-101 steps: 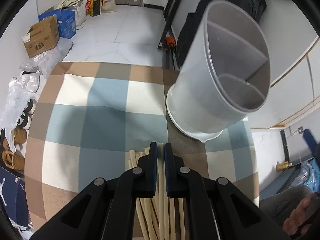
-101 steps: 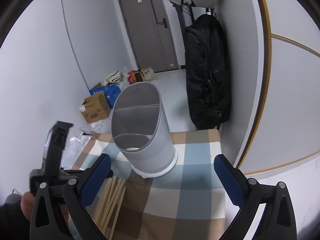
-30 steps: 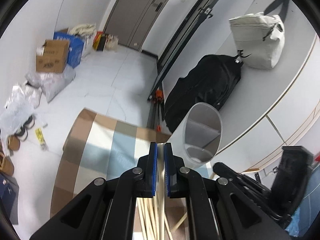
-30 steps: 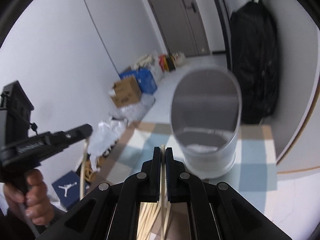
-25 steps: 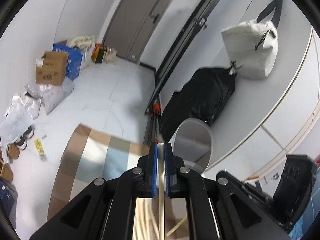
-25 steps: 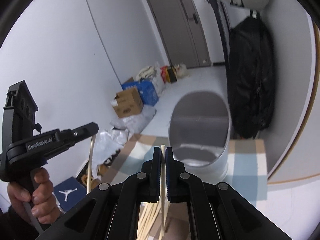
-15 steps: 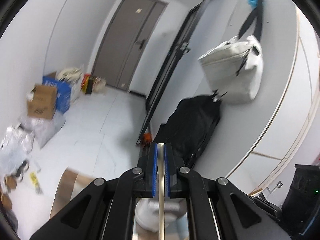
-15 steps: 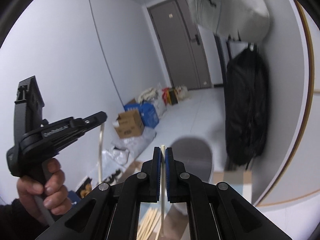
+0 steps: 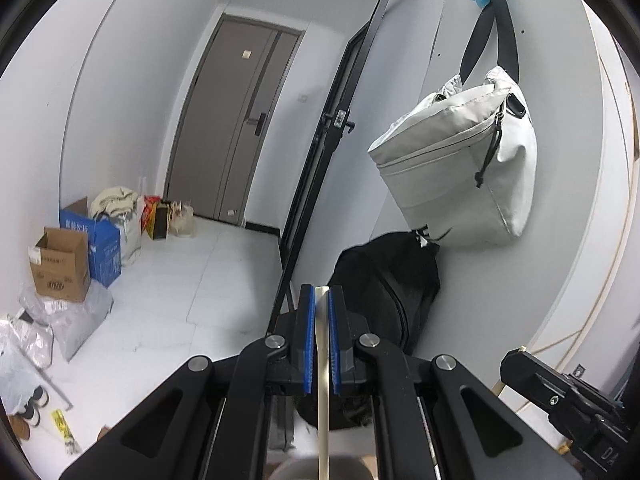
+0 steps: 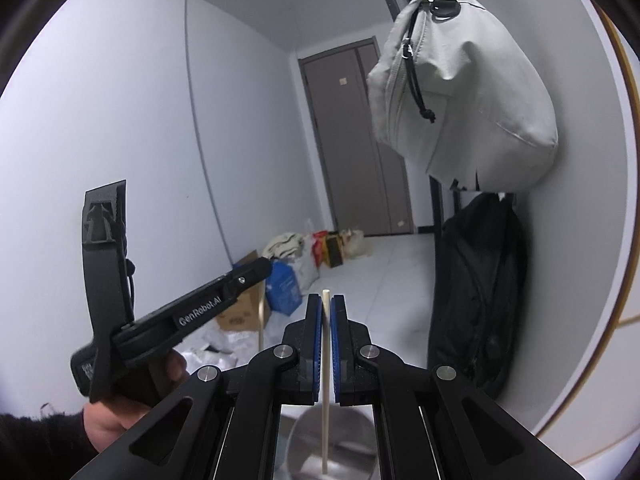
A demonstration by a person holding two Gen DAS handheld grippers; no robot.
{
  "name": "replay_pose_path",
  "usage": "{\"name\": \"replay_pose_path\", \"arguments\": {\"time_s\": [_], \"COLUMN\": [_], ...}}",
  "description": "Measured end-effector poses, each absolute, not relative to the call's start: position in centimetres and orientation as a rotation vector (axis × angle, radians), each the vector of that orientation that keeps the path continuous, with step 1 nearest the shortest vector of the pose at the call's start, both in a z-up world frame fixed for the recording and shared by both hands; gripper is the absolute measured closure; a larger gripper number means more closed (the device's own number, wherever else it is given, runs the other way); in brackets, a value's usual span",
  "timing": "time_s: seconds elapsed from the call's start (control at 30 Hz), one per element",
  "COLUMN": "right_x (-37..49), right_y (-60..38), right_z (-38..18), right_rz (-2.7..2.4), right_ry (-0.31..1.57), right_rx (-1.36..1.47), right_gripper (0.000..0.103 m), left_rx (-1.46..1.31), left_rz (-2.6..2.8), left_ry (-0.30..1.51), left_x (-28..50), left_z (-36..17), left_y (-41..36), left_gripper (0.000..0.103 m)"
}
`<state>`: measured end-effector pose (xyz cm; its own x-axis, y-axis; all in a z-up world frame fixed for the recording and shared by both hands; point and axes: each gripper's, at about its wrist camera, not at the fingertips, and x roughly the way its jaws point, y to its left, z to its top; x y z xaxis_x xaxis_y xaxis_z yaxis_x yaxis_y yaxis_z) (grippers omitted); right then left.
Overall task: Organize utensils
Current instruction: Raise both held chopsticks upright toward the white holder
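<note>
Two pale wooden chopsticks are in play, one in each gripper. The left gripper has its blue-padded jaws clamped together on a pale wooden chopstick, which runs upright between the pads, its top end just above them and its lower part hanging down toward the grey round utensil holder, of which only a sliver of rim shows at the bottom edge of the left wrist view. Whether the stick's lower tip reaches inside cannot be told from there.

The right gripper is likewise closed tight on a second pale wooden chopstick. That stick stands nearly upright, its top poking just above the pads, its lower end hanging over the open mouth of the grey utensil holder, which sits directly below the gripper. An inner divider wall shows inside the holder; which compartment lies under the tip cannot be told, and what else lies inside is hidden by the gripper's arms.

To the left of the holder in the right wrist view, a hand in a dark sleeve grips the handle of the left gripper, whose stick hangs down from its tip.

Beyond the holder, a black backpack leans against the wall, with a light grey fabric bag hung above it. Farther off, a brown cardboard box and a blue box stand on the white tiled floor.
</note>
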<state>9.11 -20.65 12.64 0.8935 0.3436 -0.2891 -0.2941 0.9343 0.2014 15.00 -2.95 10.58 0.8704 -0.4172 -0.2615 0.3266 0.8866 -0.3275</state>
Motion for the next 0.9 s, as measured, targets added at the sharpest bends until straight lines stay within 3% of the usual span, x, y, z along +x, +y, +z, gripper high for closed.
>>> {"name": "replay_pose_path", "arguments": {"time_s": [0.73,0.9], "right_x": [12.0,12.0], "right_y": [-20.5,-19.9], "right_z": [8.0,6.5], "right_rz": [0.313,0.320], "right_ry": [0.271,0.306], "right_rx": [0.117,0.088], "right_gripper": [0.100,0.100], "left_rx": [-0.232,-0.227], "left_rz": [-0.339,-0.360], "left_ry": [0.169,0.206], "left_x": [16.7,17.0], "left_z": [6.7,5.5], "left_y": [-4.6,-4.7], "left_gripper": [0.100,0.100]}}
